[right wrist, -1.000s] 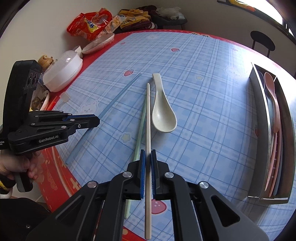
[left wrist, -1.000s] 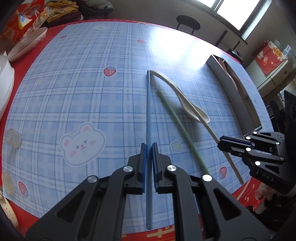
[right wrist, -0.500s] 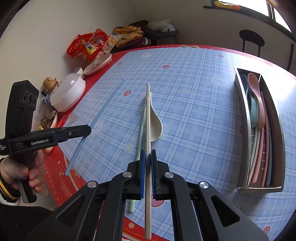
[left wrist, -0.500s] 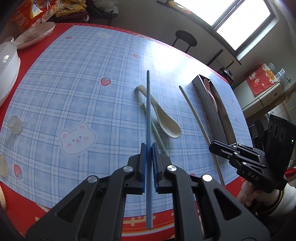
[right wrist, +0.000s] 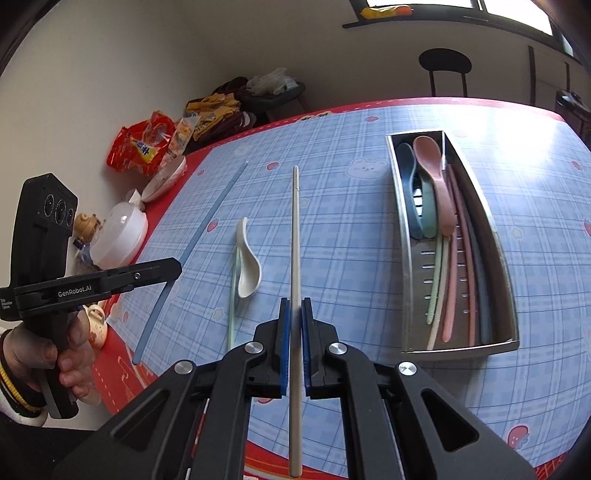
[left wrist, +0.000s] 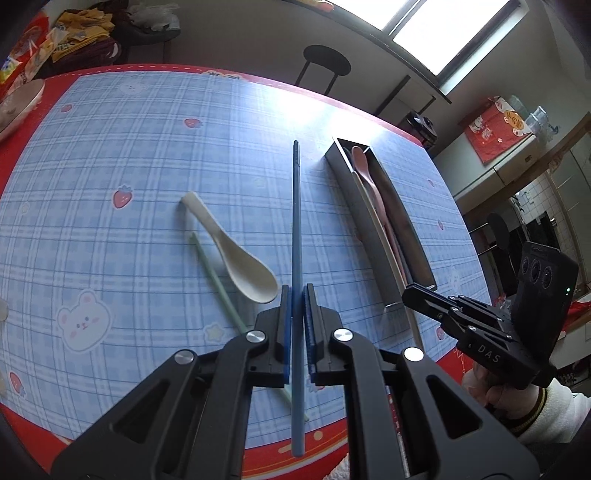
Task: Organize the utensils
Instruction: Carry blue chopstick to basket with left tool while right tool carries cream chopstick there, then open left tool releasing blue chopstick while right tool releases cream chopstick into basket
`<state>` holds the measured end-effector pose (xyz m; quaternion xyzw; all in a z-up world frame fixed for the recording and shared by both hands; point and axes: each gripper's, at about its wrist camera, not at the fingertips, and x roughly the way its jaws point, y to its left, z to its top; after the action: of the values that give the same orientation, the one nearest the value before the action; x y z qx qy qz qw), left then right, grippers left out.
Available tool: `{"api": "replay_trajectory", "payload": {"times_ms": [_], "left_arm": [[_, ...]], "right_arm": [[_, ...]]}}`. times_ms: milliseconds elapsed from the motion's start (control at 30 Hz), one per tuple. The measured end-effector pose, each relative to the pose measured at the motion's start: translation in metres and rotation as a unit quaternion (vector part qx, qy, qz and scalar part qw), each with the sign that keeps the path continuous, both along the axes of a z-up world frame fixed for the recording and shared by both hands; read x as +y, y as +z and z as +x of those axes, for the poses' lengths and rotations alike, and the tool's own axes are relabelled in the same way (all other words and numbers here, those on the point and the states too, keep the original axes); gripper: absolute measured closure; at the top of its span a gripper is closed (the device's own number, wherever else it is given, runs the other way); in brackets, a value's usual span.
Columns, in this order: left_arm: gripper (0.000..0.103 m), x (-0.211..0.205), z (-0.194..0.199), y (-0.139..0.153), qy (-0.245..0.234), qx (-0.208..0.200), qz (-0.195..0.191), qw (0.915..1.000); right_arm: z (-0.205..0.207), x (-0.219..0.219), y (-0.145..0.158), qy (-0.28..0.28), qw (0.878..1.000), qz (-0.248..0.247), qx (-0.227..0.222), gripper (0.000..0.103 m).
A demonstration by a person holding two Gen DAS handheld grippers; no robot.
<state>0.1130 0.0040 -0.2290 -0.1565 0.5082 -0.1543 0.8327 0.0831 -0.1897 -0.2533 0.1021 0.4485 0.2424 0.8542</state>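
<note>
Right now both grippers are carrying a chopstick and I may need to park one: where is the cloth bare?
Bare cloth lies between the cream spoon and the metal tray, and across the far half of the table. The tray is crowded, and the left edge holds the white dish and snack bags.

Plain pale wall (right wrist: 155,55), black round stool (left wrist: 327,61), bright window (left wrist: 454,29) above a dark sill
</note>
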Motion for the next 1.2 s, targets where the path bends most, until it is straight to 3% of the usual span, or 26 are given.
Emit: {"api": "replay_trajectory", "payload": {"times_ms": [433,767,1200], "left_arm": [[0.093,-0.083,0.074,-0.002,-0.042,0.03,-0.047,0.9976],[0.093,-0.151,0.129,-0.042,-0.045,0.091,-0.113,0.9884],[0.093,-0.176,0.154,-0.084,-0.013,0.142,-0.123,0.982]], "right_arm": [[0.036,-0.072,0.001,-0.101,0.994,0.027,0.005,0.097],[0.081,-0.099,-0.004,-0.102,0.994,-0.023,0.009,0.097],[0.103,-0.095,-0.029,-0.106,0.993,-0.01,0.048,0.097]]}}
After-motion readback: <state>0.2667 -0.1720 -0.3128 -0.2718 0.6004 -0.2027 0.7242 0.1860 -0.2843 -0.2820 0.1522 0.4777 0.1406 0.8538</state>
